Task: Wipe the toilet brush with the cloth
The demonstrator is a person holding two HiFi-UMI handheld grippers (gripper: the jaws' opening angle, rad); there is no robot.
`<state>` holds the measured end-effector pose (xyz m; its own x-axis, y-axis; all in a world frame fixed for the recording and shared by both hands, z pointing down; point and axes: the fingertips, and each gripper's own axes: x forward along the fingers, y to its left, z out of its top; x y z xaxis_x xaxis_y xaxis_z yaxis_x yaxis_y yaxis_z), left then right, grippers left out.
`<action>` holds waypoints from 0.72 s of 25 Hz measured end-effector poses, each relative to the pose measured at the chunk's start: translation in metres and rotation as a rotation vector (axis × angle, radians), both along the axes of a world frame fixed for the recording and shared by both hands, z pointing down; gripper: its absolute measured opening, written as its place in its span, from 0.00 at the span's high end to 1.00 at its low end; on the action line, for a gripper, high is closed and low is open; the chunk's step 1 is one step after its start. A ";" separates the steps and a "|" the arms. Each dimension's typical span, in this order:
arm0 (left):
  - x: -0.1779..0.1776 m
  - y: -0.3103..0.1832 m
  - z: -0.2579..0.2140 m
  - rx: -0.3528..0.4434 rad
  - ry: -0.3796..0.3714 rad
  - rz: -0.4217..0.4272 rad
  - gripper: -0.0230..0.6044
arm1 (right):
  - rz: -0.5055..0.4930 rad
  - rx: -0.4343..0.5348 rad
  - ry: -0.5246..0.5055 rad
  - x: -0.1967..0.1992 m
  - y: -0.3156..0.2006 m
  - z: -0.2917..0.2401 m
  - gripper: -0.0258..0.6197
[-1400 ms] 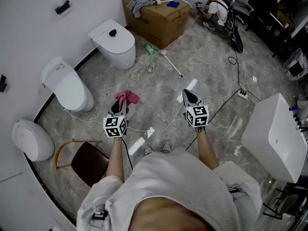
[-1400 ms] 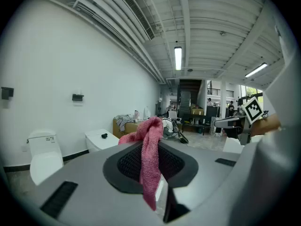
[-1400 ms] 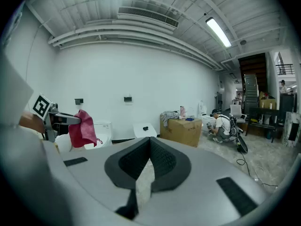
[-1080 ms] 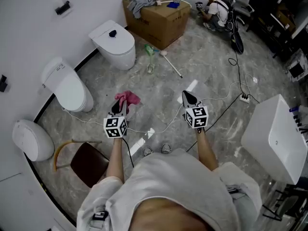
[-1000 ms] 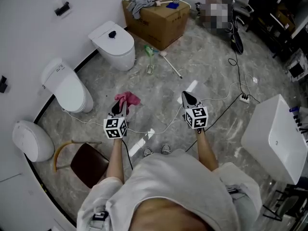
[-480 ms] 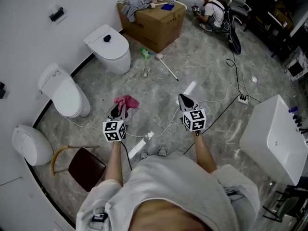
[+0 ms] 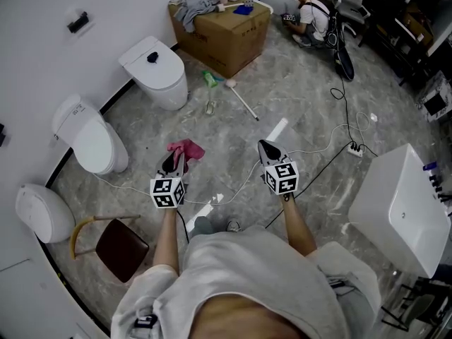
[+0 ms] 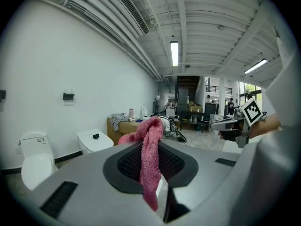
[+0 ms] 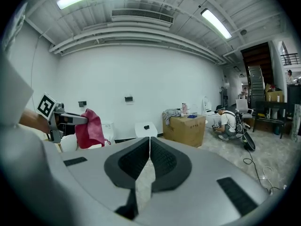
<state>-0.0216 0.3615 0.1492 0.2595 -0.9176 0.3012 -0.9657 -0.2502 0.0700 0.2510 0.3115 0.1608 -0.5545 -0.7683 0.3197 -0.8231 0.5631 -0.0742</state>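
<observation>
Grey marble floor (image 7: 296, 97), white wall (image 7: 35, 69), toilets (image 7: 157, 76)

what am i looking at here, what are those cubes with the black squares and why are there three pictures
No robot here: a person holds a hand tool in each hand, each ending in a two-jaw claw; the marker cubes are part of them. The wide picture is from a camera on the person's head, looking down. The other two are from cameras riding on each claw. The left claw is shut on a pink cloth. The right claw is shut and empty. The white stick on the floor ahead looks like the toilet brush, near a cardboard box and toilets.
</observation>
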 end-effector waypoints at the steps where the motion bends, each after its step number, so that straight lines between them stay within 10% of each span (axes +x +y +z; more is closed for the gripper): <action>1: 0.000 -0.002 0.002 -0.003 0.000 0.000 0.84 | -0.003 -0.002 0.000 -0.001 -0.002 0.001 0.91; 18: -0.038 -0.115 0.029 -0.011 0.049 0.053 0.84 | 0.009 -0.016 0.062 -0.049 -0.094 0.015 0.91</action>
